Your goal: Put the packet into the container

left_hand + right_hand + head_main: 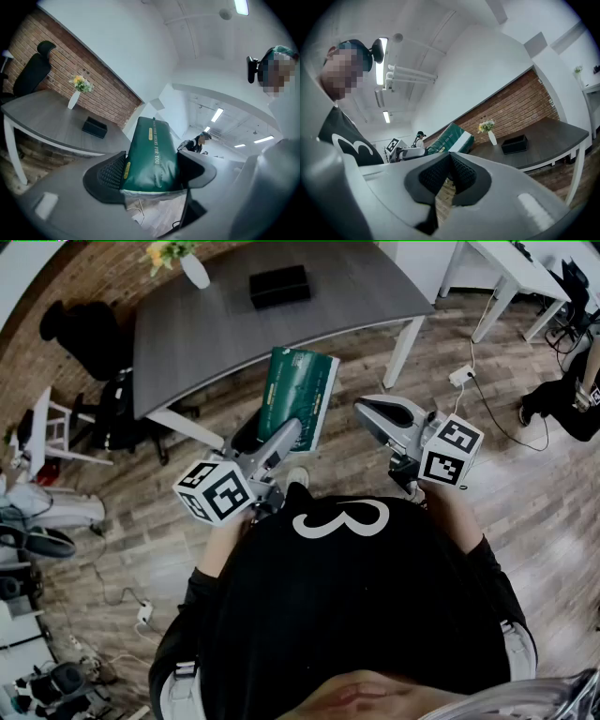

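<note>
Nearest to us is our own black shirt (347,606), and just beyond it the two marker cubes of the claws we hold. Our left claw (284,439) is clamped across the lower end of the green packet (298,397). Its own view shows the pads wide apart and pressing on both sides of the packet, which fills the gap. The packet is up in the air over the wooden floor (487,493), most of its length standing free above the grip. Our right claw (380,413) sits beside it with its pads together and nothing between them.

Farther on comes the grey bench (216,334), and on its far part the black container (278,285), well apart from the packet, with a white vase (195,270) near it.

We judge the carry to be the risk. The packet is soft and held at one end only, so a quick swing could make it flop or slide out onto the floor. At the container, a tilted packet could catch the rim or push the light box along the bench. A wide reach could also knock the vase.
</note>
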A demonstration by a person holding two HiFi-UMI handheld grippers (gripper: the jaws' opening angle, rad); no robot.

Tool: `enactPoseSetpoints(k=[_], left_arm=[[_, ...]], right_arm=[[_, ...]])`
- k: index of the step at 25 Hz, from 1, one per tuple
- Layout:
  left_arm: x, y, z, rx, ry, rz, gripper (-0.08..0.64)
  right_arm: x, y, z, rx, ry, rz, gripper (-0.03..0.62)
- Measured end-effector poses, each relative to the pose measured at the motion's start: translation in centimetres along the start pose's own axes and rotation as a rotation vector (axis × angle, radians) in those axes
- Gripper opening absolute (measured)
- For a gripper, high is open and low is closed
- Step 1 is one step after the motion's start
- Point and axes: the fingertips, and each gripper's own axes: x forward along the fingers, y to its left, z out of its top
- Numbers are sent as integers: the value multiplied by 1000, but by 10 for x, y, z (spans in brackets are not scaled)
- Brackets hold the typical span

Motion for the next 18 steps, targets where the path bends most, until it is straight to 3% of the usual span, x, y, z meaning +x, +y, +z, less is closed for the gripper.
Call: enactPoseSetpoints(k=[18], left_arm=[[8, 22, -19, -24, -5, 2, 368]], right_arm=[[3, -27, -19, 68, -36, -9, 2]])
